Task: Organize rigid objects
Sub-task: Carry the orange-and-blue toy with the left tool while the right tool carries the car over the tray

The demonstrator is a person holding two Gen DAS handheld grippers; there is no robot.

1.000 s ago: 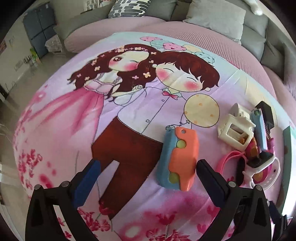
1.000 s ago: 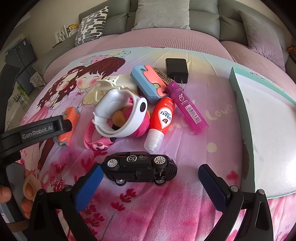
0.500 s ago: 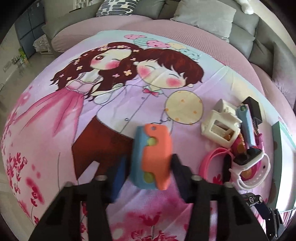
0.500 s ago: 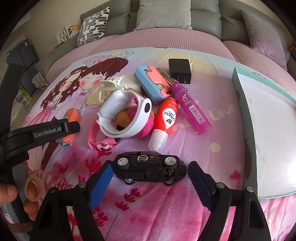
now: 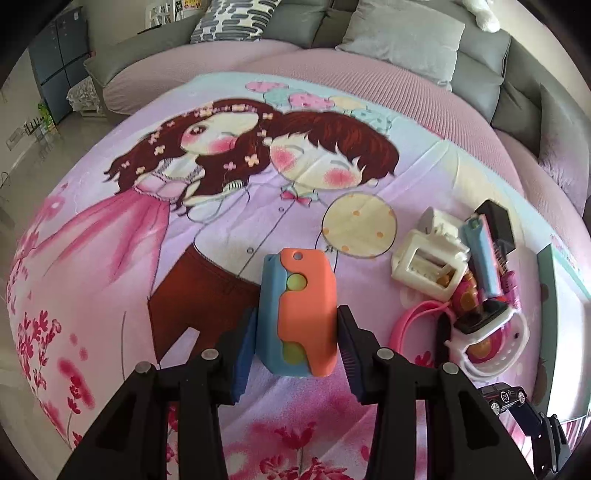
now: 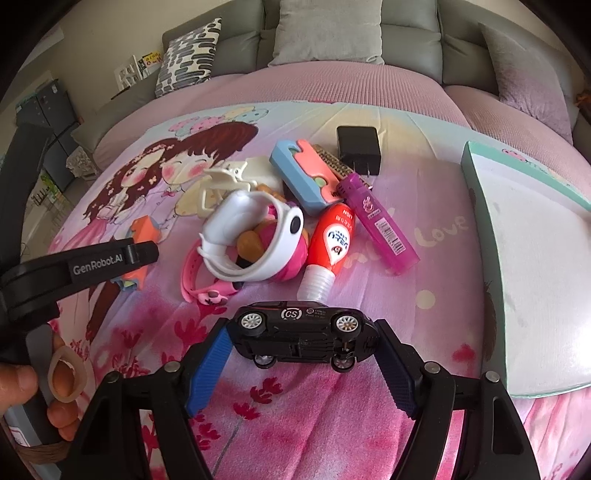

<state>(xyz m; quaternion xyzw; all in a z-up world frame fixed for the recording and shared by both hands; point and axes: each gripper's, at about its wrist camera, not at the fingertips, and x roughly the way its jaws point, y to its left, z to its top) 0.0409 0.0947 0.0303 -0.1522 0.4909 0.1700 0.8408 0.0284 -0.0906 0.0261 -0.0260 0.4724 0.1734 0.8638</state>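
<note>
An orange-and-blue toy case (image 5: 299, 291) lies on the cartoon-print blanket (image 5: 184, 258). My left gripper (image 5: 297, 321) is shut on it, with the blue pads against its two long sides. In the right wrist view a black toy car (image 6: 303, 325) lies on its side, wheels facing the camera. My right gripper (image 6: 301, 336) is shut on it, one pad at each end of the car. The left gripper's black finger (image 6: 110, 258) shows at the left of that view, with a person's hand (image 6: 59, 384) holding its handle.
Beyond the car is a pile: a white watch (image 6: 255, 236), a pink strap (image 6: 192, 273), a red tube (image 6: 334, 236), a purple tube (image 6: 380, 218), a second blue-and-pink case (image 6: 306, 177), a black charger (image 6: 358, 147). A mint box (image 6: 476, 206) stands at the right. Grey sofa cushions (image 6: 328, 33) lie behind.
Both grippers stood wide open a second ago. The left one moved forward and closed on the orange-and-blue case; the right one closed on the black car.
</note>
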